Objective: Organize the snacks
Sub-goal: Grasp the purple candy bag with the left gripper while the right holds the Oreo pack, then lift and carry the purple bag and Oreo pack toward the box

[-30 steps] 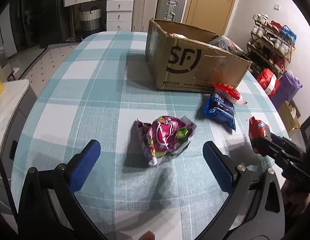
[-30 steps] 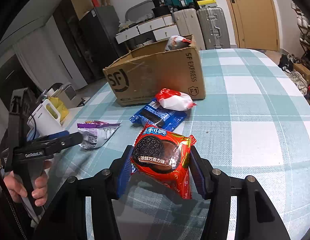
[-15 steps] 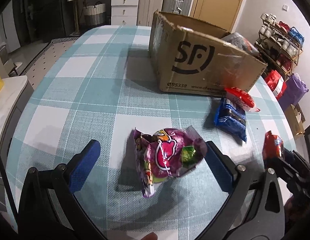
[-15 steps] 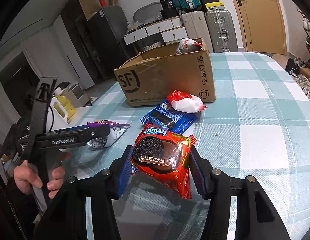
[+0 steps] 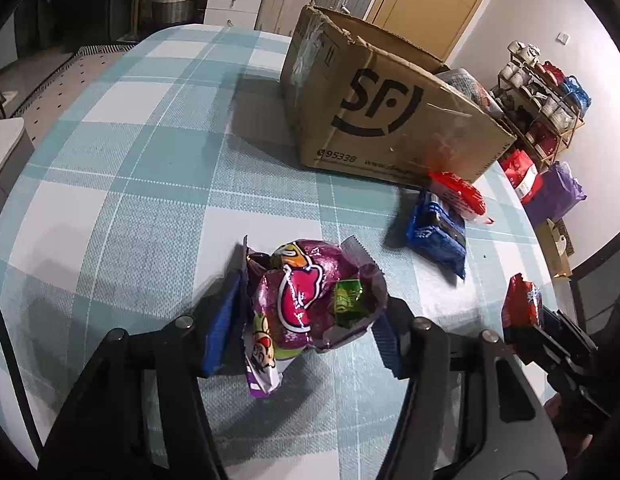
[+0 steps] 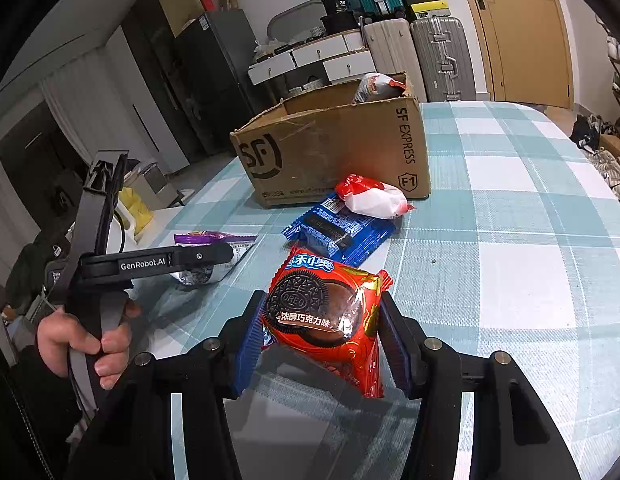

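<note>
The left gripper (image 5: 303, 334), low in its frame, is seen closing, a packet (image 5: 305, 304) between the pads. The right gripper (image 6: 318, 344) is kept clamped on a packet (image 6: 326, 316). The left hand (image 6: 81, 344) is wrapped round its handle at lower left.

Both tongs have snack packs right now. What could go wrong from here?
1. The left tongs are closing on the purple candy bag, a crumpled, puffy pack; the pads may catch only foil edges and it could slip on lifting.
2. The right tongs pinch the red Oreo pack by its sides; it might swing or slide out on the way to the SF cardboard box.
</note>
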Available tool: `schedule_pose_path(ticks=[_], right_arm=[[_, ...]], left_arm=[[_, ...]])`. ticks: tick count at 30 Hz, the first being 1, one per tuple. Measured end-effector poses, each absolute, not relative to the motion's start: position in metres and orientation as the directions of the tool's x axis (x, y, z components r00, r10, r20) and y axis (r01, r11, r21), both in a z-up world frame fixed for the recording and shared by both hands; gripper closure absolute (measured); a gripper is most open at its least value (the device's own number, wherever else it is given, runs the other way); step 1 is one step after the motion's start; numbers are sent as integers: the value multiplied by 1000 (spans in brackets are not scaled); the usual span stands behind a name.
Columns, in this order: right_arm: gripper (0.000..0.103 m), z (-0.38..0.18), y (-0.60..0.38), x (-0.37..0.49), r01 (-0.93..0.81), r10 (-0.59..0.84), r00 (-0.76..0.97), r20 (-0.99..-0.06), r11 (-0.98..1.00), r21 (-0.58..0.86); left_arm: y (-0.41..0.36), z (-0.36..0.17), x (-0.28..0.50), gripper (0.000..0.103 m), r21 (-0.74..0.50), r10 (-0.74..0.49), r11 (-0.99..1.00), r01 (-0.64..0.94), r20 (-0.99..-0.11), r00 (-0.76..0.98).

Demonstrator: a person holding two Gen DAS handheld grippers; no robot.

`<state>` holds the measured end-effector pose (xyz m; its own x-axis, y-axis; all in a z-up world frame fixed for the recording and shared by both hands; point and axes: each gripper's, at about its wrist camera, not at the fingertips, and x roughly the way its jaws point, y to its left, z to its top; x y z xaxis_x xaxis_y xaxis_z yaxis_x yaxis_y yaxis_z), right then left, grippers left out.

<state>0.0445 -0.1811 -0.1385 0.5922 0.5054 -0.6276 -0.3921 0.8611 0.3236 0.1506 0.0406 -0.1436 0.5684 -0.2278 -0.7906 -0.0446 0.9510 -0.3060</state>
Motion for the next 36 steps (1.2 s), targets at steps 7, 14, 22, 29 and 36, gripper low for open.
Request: schedule_pose_path(ticks=[7,14,22,29,36], right_arm=[[48,-127,-177,31,-401,495,608,-621,866,298],[48,-115,-171,17,-415,497,618,-608,864,285],[48,-97,-167,8,-424,501,639,-584,863,276],[48,-75,-168,7,-432,516,651,-557,855,286],[48,-57,-171,20,-426,509,655,-558,859,284]], left_arm=[[42,-129,134,46,-319,-242,948,-24,-765,597],[42,-112,113,46,-313,-242,950,-2,-741,626],[37,-87,100,46,-295,-240,955,26,-718,653],[20,-60,98,46,-281,-284,953,116,-689,666],[4,-31,108,46,-263,-302,951,164,-664,685]])
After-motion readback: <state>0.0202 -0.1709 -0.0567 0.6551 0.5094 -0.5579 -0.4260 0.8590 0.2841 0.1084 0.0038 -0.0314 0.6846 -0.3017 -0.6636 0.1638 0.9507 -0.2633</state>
